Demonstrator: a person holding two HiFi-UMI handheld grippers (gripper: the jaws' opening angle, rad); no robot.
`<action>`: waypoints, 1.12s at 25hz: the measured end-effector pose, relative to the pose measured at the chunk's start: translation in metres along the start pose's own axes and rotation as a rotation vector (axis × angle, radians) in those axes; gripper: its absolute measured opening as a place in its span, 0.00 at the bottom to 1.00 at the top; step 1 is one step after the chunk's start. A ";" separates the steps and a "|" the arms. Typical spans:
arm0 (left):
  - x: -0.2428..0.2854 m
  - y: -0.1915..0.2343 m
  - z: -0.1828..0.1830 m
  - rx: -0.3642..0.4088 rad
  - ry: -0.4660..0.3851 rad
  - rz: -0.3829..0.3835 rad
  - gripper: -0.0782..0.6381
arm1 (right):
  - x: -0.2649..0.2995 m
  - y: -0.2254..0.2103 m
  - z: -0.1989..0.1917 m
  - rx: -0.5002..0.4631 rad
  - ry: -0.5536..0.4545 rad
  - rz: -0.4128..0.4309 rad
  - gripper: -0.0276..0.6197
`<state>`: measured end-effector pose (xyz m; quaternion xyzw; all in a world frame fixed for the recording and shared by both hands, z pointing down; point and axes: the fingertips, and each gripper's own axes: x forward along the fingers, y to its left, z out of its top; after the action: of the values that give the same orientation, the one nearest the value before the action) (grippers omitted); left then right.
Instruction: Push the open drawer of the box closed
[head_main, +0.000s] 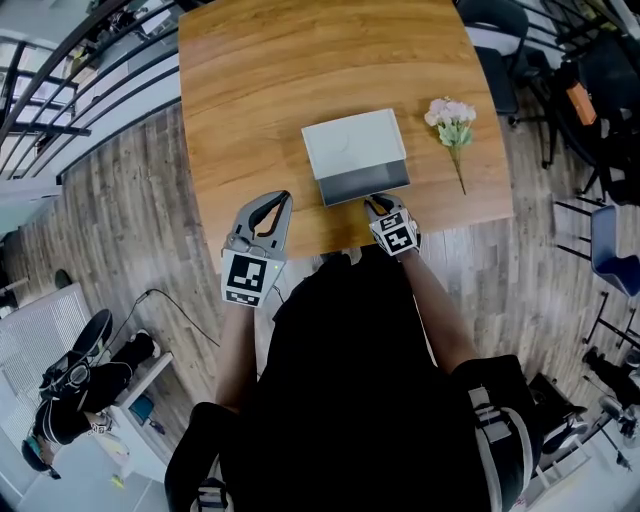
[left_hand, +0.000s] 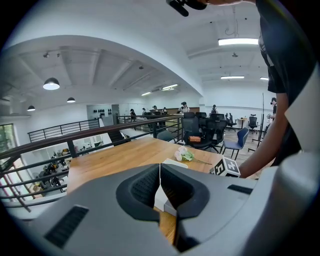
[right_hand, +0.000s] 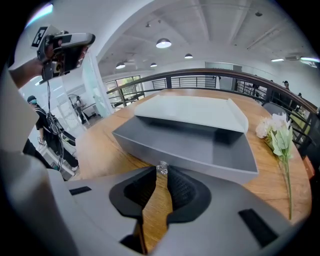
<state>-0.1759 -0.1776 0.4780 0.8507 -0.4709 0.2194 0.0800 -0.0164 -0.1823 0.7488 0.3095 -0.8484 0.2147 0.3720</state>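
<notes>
My right claw (right_hand: 161, 175) is pinched narrow on the little knob (right_hand: 161, 168) of the drawer (head_main: 365, 186), which stands open from the box (head_main: 350, 140) toward the worktop's (head_main: 250, 90) near edge. I'd push straight in, square, gently. My left claw (head_main: 284, 198) is shut and empty, off to the side.

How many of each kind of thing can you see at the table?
Box: 1, drawer open, its knob in the right gripper
Flower bunch: 1
Grippers: 2, the left gripper and the right gripper
Total: 4
</notes>
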 end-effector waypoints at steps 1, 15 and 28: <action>0.000 0.001 0.000 -0.002 0.000 0.003 0.14 | 0.000 0.000 0.002 0.002 0.000 0.003 0.18; -0.005 0.014 -0.005 -0.013 0.015 0.037 0.14 | 0.016 -0.012 0.020 -0.011 -0.015 0.005 0.17; -0.009 0.022 -0.009 -0.031 0.028 0.067 0.14 | 0.028 -0.021 0.036 -0.007 -0.016 0.008 0.17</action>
<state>-0.2006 -0.1794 0.4800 0.8299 -0.5014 0.2265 0.0921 -0.0351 -0.2288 0.7504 0.3064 -0.8534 0.2107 0.3652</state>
